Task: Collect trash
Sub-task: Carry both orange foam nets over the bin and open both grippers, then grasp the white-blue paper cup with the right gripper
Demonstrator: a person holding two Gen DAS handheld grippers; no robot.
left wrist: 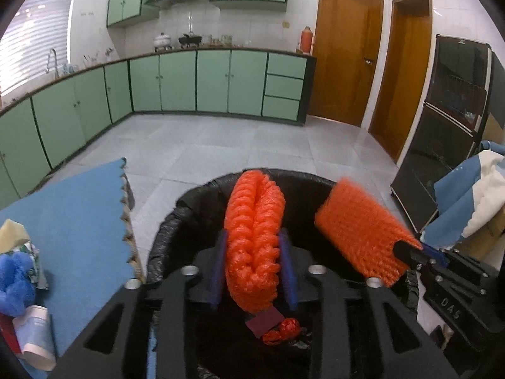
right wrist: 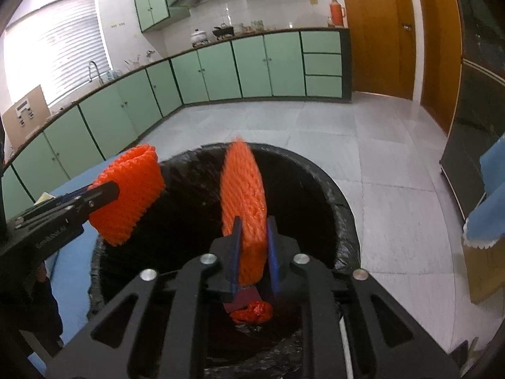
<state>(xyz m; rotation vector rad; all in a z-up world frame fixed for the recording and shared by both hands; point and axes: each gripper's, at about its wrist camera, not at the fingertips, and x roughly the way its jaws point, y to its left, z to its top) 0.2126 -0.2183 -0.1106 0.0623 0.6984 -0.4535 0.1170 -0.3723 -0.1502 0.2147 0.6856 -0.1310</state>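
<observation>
In the left wrist view, the left gripper (left wrist: pixel 254 265) clamps a ribbed orange foam-net sleeve (left wrist: pixel 254 237), its long axis pointing away from the camera over the black-lined round trash bin (left wrist: pixel 164 237). In the right wrist view, the right gripper (right wrist: pixel 254 252) pinches a flattened orange foam-mesh sleeve (right wrist: pixel 243 202) edge-on, pointing forward and upward above the bin's dark interior.

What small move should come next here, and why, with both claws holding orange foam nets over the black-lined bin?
Probably open both claws and let go. The left claw and the right claw each pinch an orange foam net directly above the open mouth of the bin, where trash already lies at the bottom, so both nets should fall inside.
</observation>
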